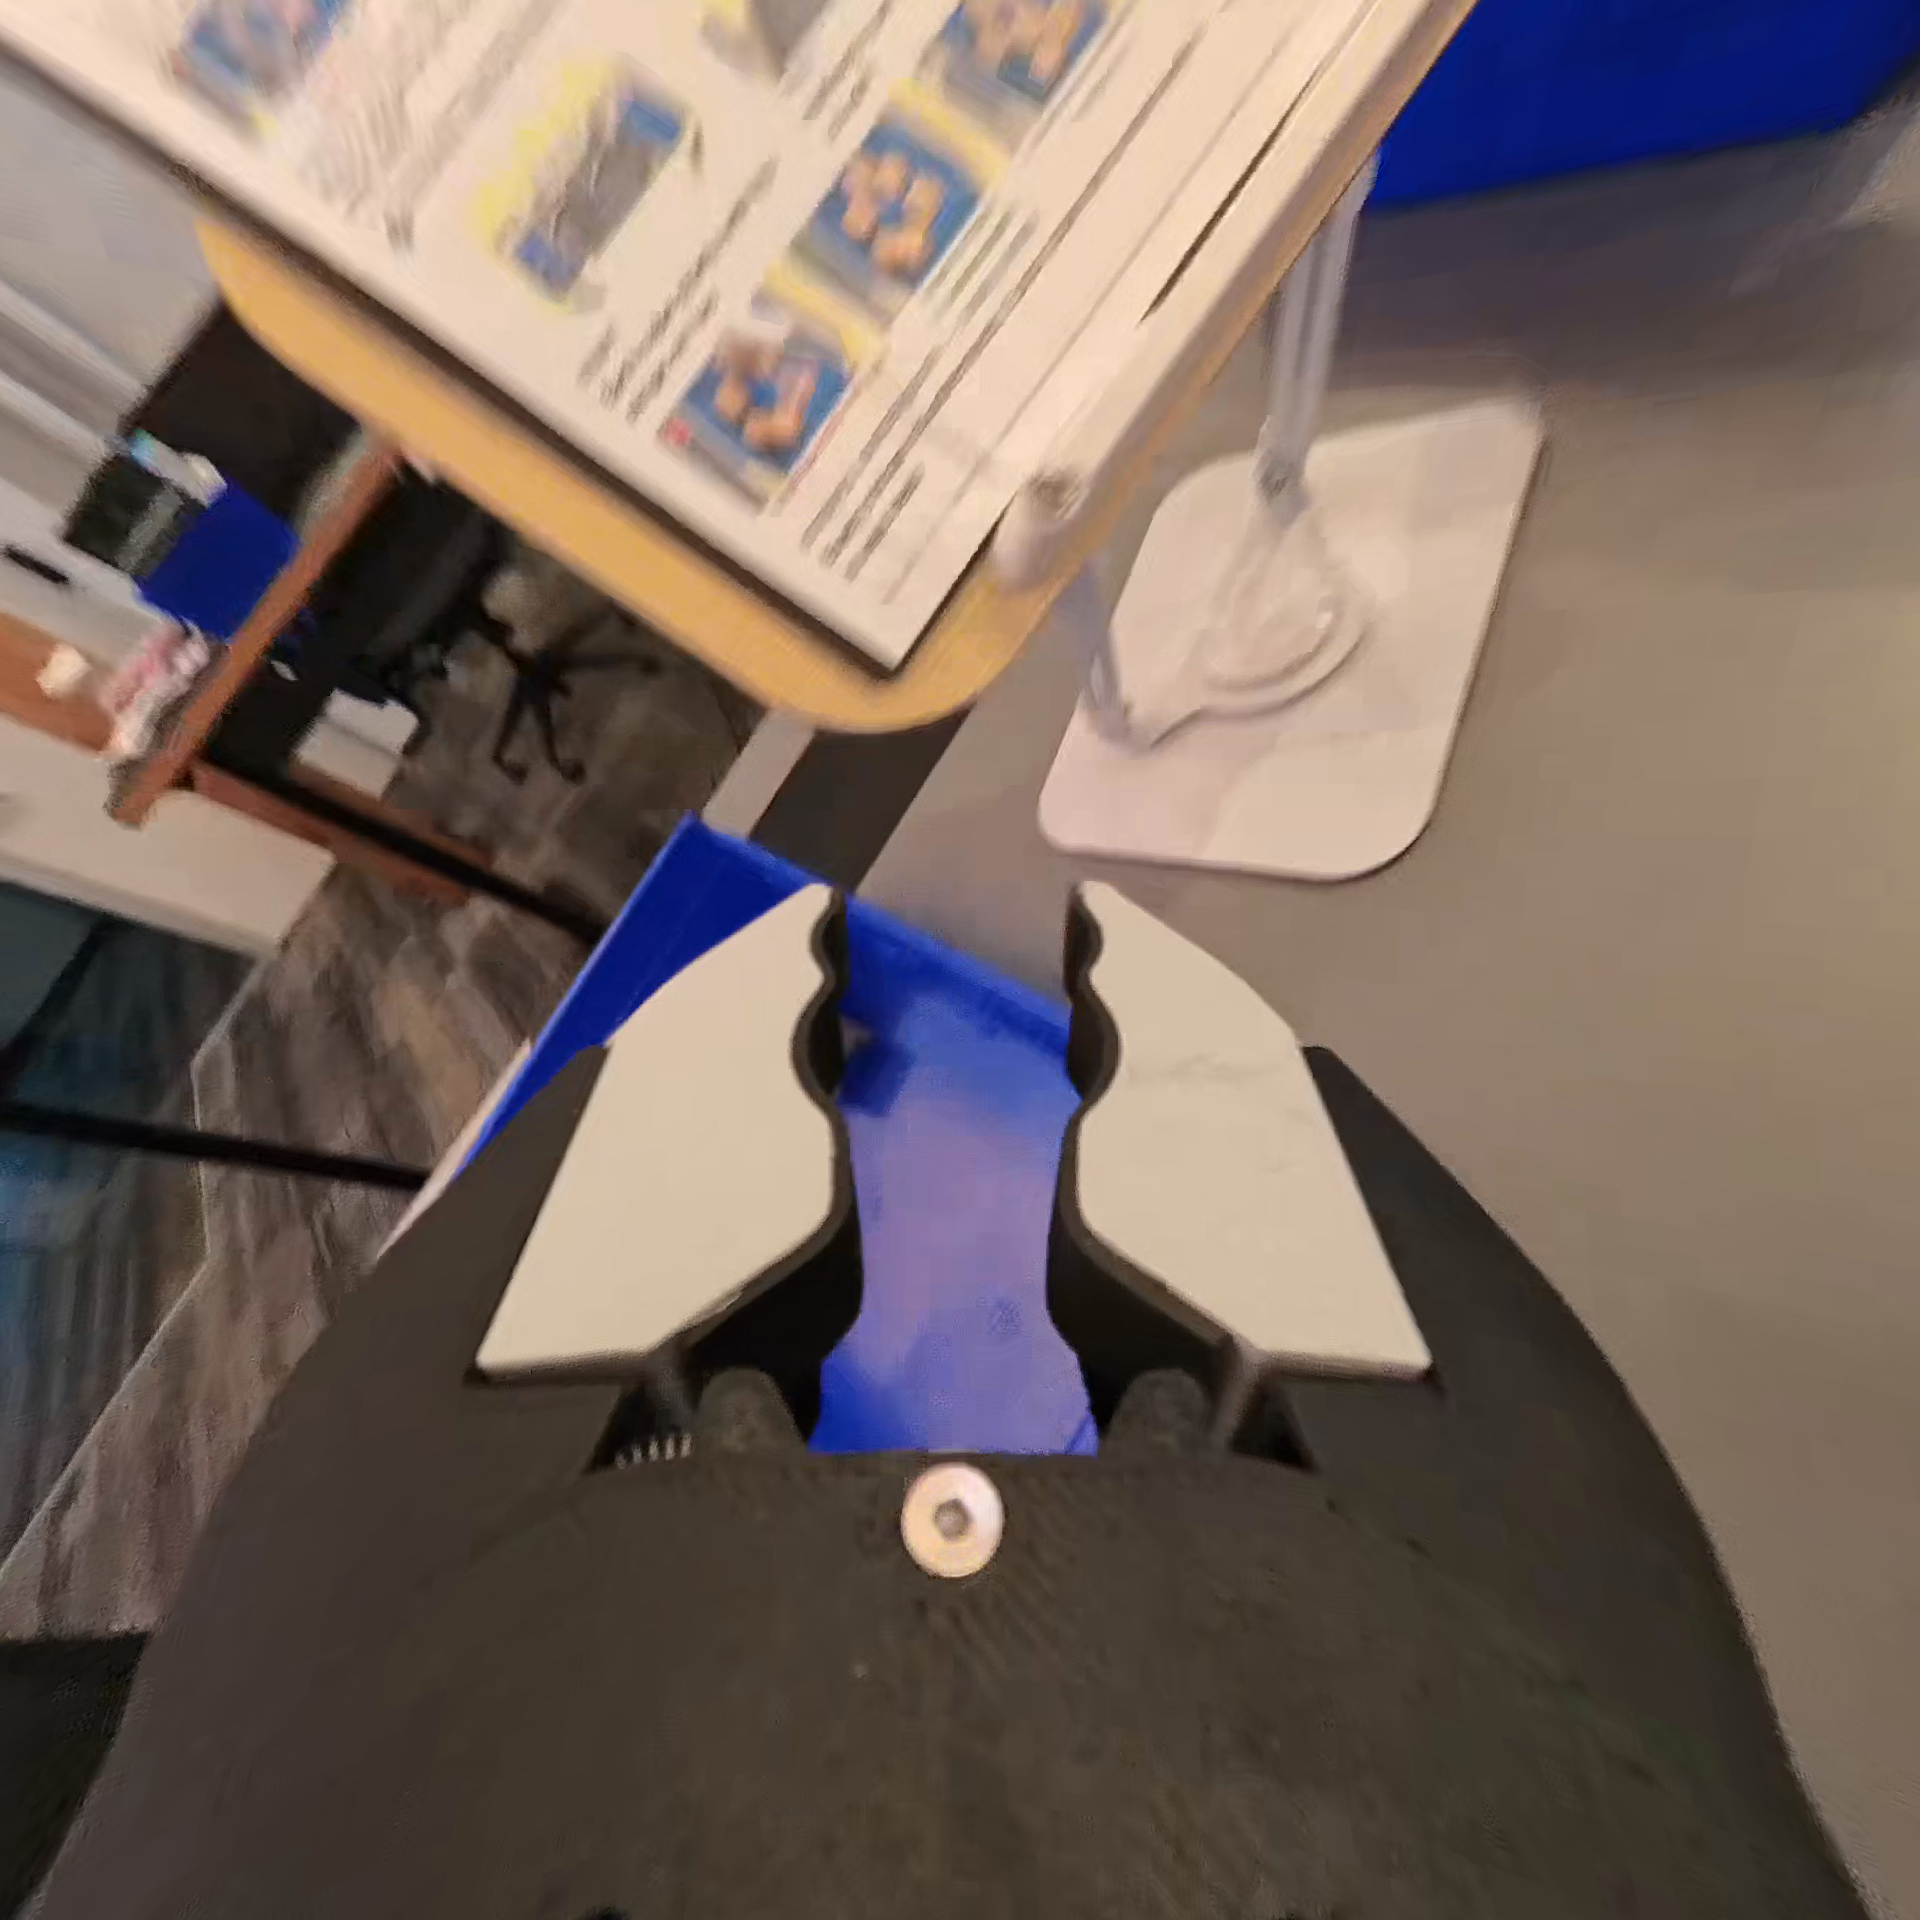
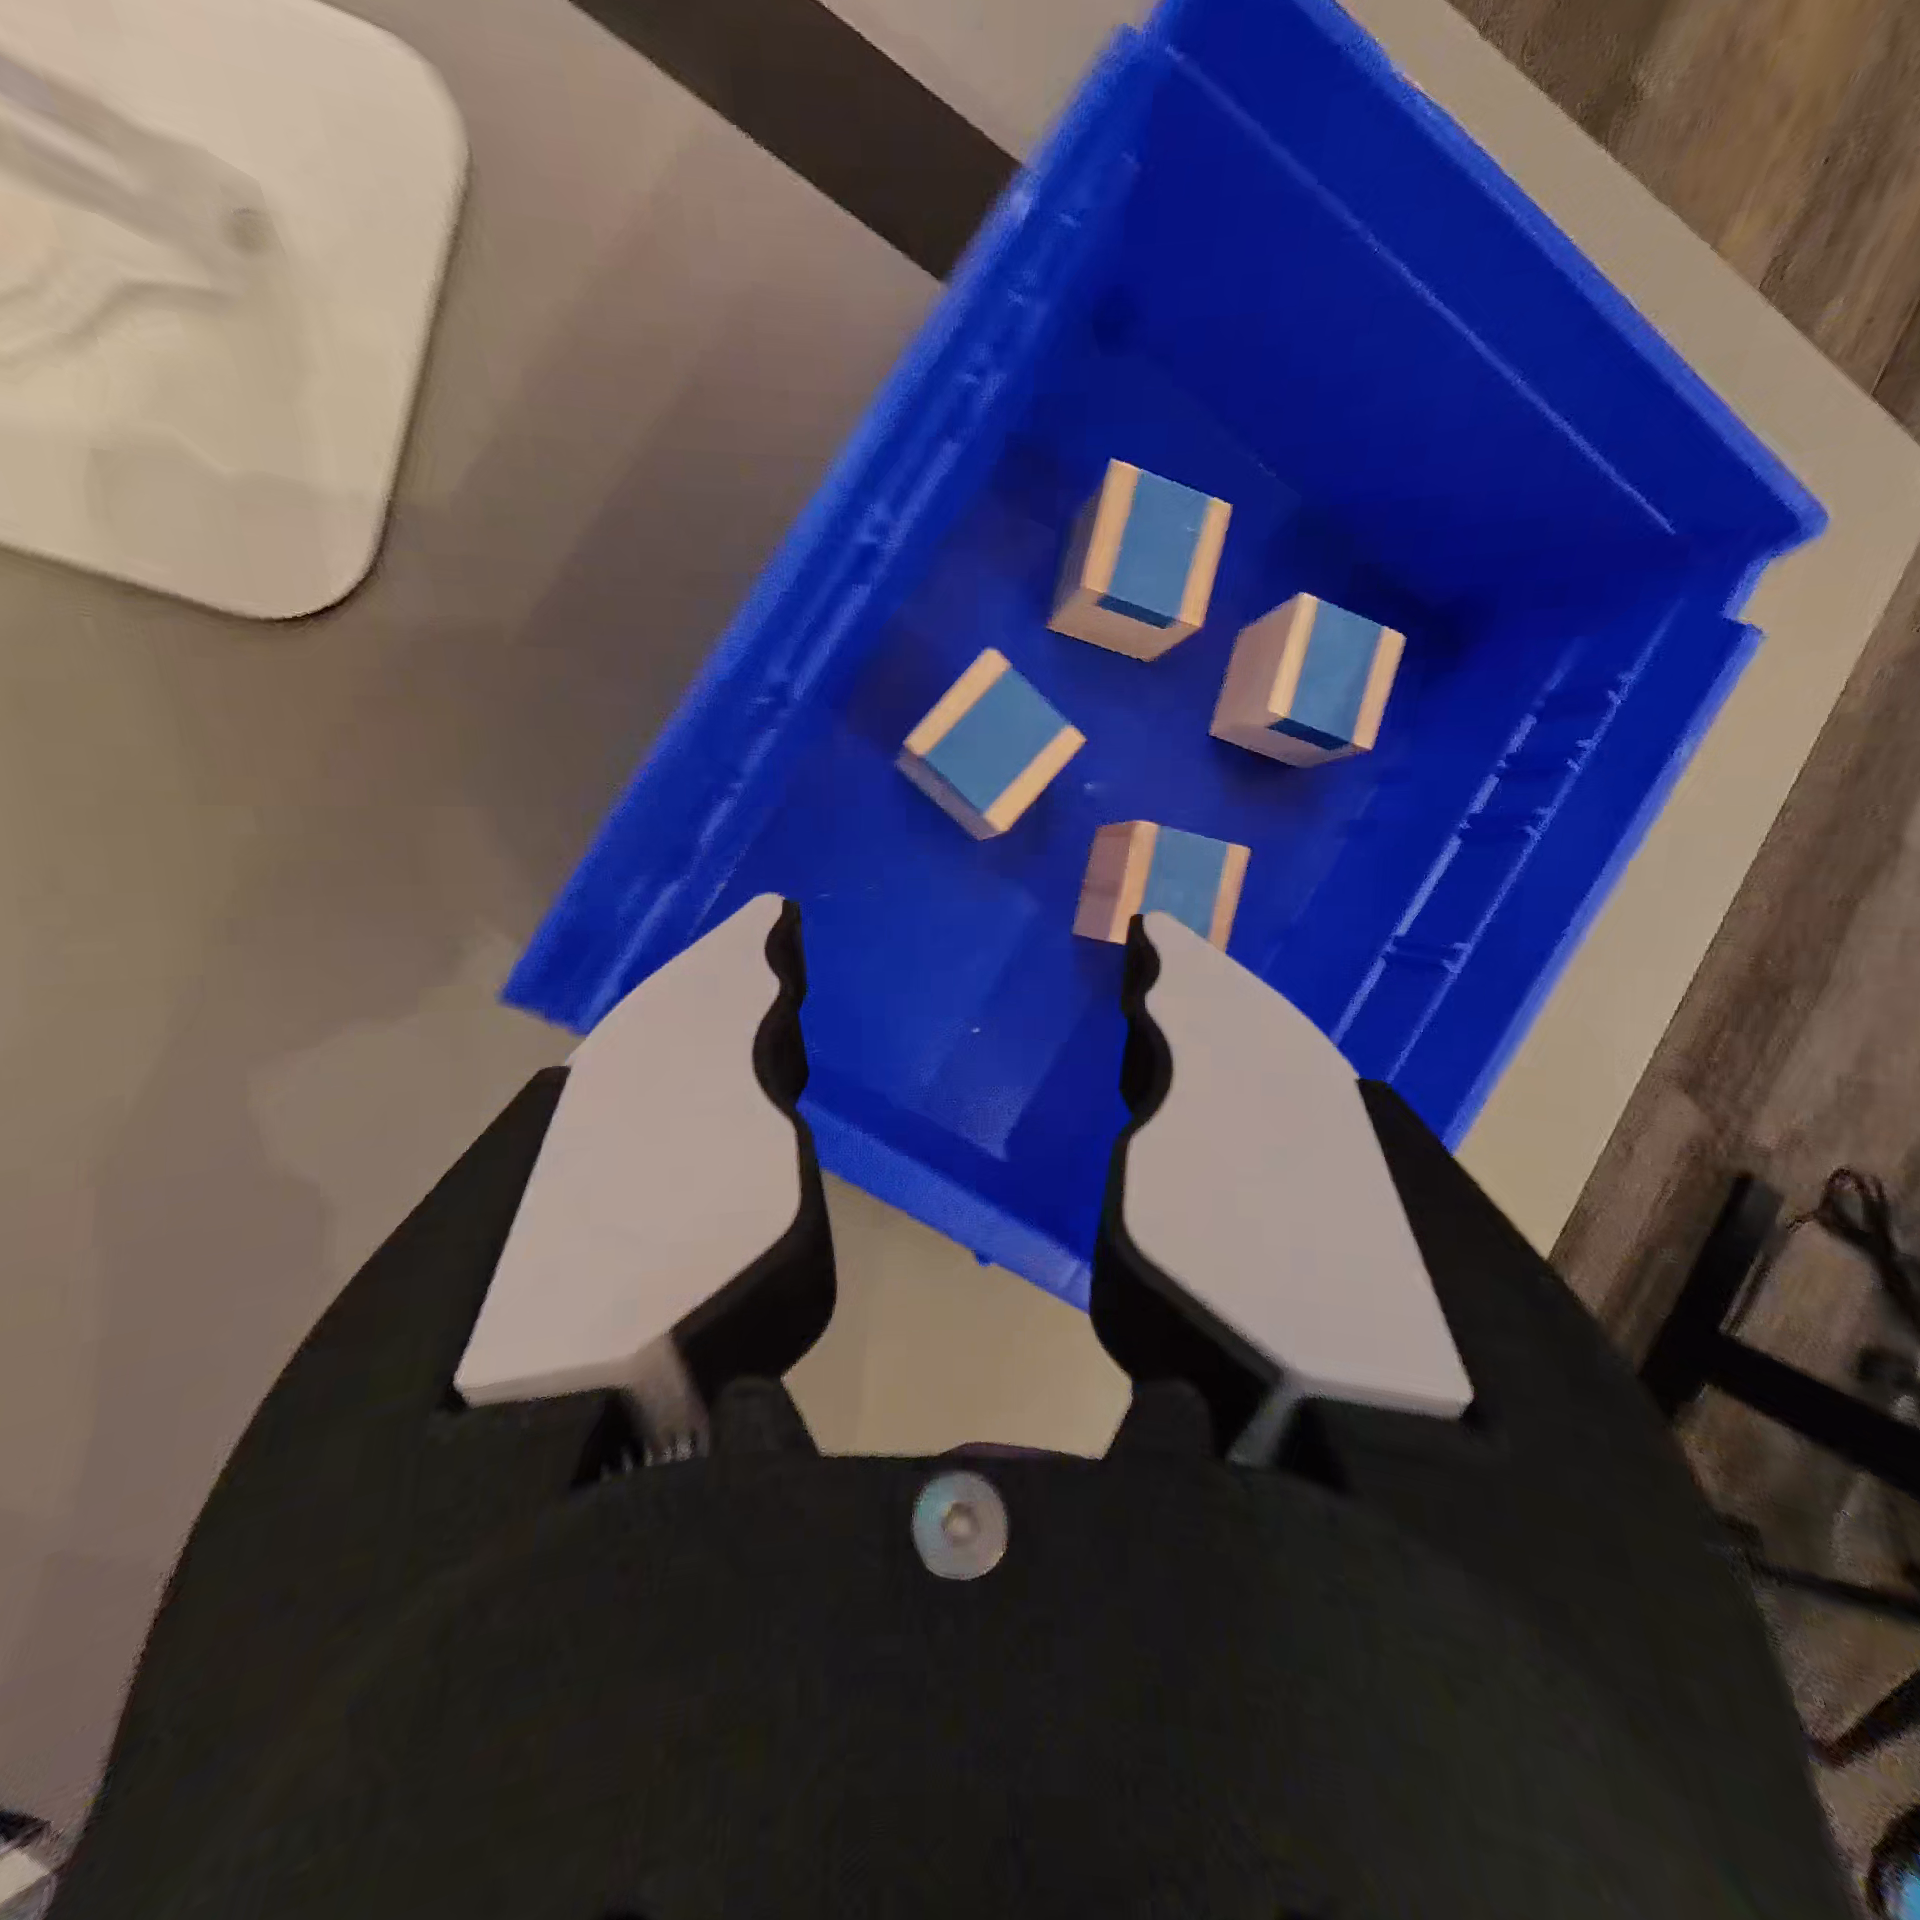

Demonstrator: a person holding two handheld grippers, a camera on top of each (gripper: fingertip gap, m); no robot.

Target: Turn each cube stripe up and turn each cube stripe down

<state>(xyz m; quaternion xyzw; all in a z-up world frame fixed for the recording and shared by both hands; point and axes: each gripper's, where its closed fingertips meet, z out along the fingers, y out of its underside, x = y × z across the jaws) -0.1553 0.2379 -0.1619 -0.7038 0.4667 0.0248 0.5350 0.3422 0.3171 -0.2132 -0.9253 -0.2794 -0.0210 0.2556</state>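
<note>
In the right wrist view a blue bin [image 2: 1558,343] stands on the grey table with several wooden cubes in it, each with a blue stripe facing up: one at the back [image 2: 1148,556], one at the right [image 2: 1314,675], one at the left [image 2: 992,740] and one nearest [image 2: 1169,883]. My right gripper [image 2: 961,930] hovers above the bin's near part, open and empty; its right fingertip [image 2: 1164,940] overlaps the nearest cube in the picture. In the left wrist view my left gripper [image 1: 956,904] is open and empty above a corner of the blue bin [image 1: 727,883]. No cube shows there.
A white stand base [image 1: 1288,675] sits on the grey table, also in the right wrist view [image 2: 208,312]. It carries a tilted board with an illustrated sheet [image 1: 779,260]. The table edge and wood-look floor [image 1: 312,1039] lie left of the bin. A chair base stands on the floor.
</note>
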